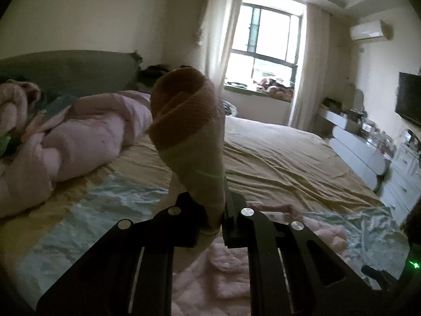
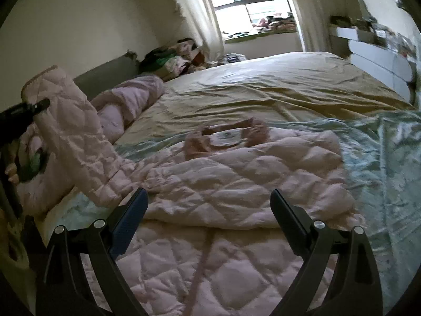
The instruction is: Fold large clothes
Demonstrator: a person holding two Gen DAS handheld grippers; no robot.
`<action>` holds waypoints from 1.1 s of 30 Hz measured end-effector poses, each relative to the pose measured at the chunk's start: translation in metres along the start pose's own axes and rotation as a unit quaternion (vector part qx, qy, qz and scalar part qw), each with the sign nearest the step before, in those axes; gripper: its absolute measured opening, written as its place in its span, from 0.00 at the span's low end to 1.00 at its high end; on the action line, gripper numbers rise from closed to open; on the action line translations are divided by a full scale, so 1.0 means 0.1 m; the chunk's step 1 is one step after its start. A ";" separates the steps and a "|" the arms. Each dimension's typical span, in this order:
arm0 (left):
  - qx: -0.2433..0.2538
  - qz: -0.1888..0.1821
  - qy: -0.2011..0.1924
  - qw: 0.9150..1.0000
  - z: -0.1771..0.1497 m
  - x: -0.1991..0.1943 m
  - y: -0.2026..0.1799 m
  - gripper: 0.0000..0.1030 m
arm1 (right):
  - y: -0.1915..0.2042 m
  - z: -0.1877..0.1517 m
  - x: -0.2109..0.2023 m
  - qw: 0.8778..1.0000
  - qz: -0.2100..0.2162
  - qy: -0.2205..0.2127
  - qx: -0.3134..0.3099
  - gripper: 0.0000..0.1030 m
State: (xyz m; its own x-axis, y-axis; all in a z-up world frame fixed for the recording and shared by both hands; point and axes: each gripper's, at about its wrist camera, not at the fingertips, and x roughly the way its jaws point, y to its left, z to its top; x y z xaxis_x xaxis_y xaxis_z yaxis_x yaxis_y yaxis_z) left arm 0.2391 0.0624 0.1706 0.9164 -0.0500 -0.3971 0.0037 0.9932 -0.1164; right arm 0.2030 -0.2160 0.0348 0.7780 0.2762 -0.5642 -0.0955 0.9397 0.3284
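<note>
A pale pink quilted jacket point(image 2: 236, 179) lies spread on the bed, its collar point(image 2: 226, 137) toward the far side. My left gripper point(image 1: 221, 210) is shut on the jacket's sleeve point(image 1: 189, 121) and holds it up off the bed, so the tan-trimmed cuff stands above the fingers. In the right wrist view the raised sleeve point(image 2: 71, 131) slants up to the left, where the left gripper point(image 2: 29, 109) pinches it near the cuff. My right gripper point(image 2: 209, 193) hovers open over the jacket's near half, with nothing between its fingers.
A rolled pink duvet point(image 2: 126, 102) lies along the grey headboard point(image 1: 79, 68) on the left. A yellow sheet point(image 2: 263, 87) covers the far bed, and a light blue blanket point(image 2: 389, 158) lies under the jacket. White drawers point(image 1: 368, 152) line the right wall.
</note>
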 end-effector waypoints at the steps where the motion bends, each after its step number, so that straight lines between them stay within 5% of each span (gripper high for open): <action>1: 0.005 -0.006 0.001 1.000 -0.03 0.01 -0.08 0.05 | -0.07 0.00 -0.03 1.000 -0.003 -0.002 0.006 0.90; 20: 0.090 -0.071 0.046 0.992 -0.83 0.29 -1.04 0.05 | -0.82 -0.06 -0.30 0.997 -0.062 -0.007 0.040 0.90; 33: 0.216 -0.100 0.118 0.964 -1.71 0.59 -1.67 0.05 | -0.99 -0.09 -0.36 0.994 -0.092 -0.007 0.050 0.90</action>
State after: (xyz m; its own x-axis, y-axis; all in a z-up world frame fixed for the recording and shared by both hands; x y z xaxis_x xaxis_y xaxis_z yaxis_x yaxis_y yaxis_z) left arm 0.2240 -0.1241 0.0114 0.7637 -0.2172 -0.6079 0.3839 0.9099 0.1571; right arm 0.1793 -0.3175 0.0159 0.7855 0.0971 -0.6112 0.1112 0.9494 0.2937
